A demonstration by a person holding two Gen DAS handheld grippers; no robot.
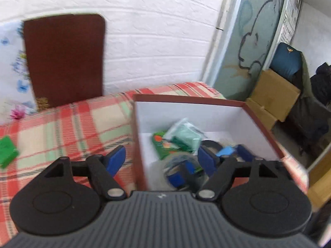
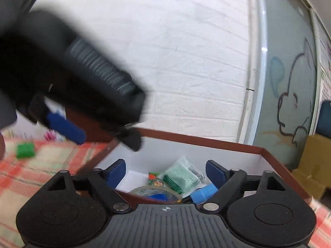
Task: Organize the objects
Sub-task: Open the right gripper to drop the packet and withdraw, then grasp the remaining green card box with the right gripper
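Note:
A brown-rimmed white box stands on a red plaid cloth. It holds a clear bag of green parts, a green packet, a clear tape roll and a light blue piece. My left gripper is open and empty, straddling the box's left wall. My right gripper is open and empty above the box's near edge, over the same bag and tape roll. A green block lies on the cloth at far left; it also shows in the right wrist view.
A dark brown board leans on the white brick wall. A cardboard box and dark bags stand at the right beside a painted panel. The left gripper body fills the upper left of the right wrist view.

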